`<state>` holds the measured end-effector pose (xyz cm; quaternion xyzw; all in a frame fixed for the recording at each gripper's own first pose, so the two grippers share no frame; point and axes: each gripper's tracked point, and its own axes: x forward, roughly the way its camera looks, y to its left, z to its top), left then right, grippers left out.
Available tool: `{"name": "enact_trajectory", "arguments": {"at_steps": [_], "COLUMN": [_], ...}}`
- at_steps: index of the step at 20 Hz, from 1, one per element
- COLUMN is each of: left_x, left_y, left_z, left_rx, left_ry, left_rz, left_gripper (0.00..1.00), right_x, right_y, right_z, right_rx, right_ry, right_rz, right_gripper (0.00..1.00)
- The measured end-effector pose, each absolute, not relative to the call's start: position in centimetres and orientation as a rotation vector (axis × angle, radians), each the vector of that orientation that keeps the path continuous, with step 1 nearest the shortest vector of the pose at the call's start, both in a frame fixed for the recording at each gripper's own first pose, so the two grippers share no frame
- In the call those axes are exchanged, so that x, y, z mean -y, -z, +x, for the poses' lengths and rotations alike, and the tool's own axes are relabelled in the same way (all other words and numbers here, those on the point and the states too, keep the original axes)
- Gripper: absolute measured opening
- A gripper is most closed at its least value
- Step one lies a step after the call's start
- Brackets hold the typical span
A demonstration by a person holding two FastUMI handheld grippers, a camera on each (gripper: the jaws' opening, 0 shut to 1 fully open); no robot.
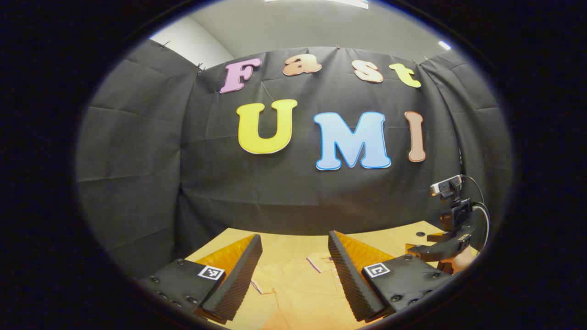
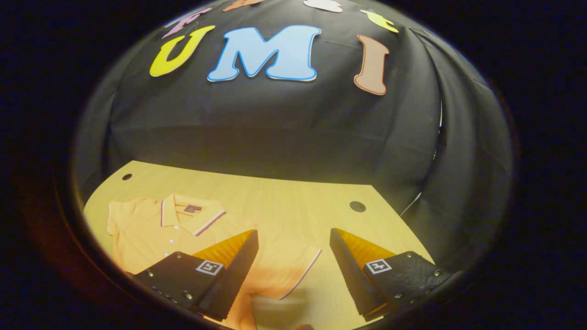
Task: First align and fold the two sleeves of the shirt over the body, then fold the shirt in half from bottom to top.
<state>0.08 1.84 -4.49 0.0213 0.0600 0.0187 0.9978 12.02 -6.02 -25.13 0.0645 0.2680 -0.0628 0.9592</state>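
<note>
Still pre-fold | shirt [image 2: 151, 229] flat, sleeves out | left gripper [image 1: 293, 279] released, right gripper [image 2: 293, 270] released (both empty) | next: pinch sleeve [image 2: 284, 266] hem.

The left claw [image 1: 293, 275] has two wedge-shaped fingers [image 1: 236, 279] with ribbed inner faces, each fixed to a flat black plate studded with small round screws. A square white tag with a black pattern sits on each plate, near five and seven o'clock in the left gripper view. The right claw [image 2: 293, 275] has the same build in the right gripper view: ribbed wedges, textured black plates, screws and one square tag per side. At four o'clock in the left gripper view, a black body carries a small camera [image 1: 445, 187] and looping black cables.
</note>
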Motion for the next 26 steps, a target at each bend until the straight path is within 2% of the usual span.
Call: {"name": "enact_trajectory", "arguments": {"at_steps": [4, 15, 26], "left_x": [-2.3, -1.1, -1.6], "left_y": [4.5, 4.8, 5.0], "left_z": [-0.5, -1.5, -2.3], "left_rx": [-0.129, -0.15, -0.156], "left_ry": [-0.06, -0.066, -0.075], "left_rz": [0.049, 0.06, 0.058], "left_gripper": [0.95, 0.96, 0.96], "right_x": [6.0, 7.6, 6.1], "right_y": [28.1, 34.6, 36.9], "right_z": [12.6, 13.8, 13.8], "right_rx": [-0.592, -0.752, -0.836], "right_ry": [0.133, 0.159, 0.134], "right_rz": [0.103, 0.233, 0.316], "right_gripper": [0.97, 0.97, 0.98]}}
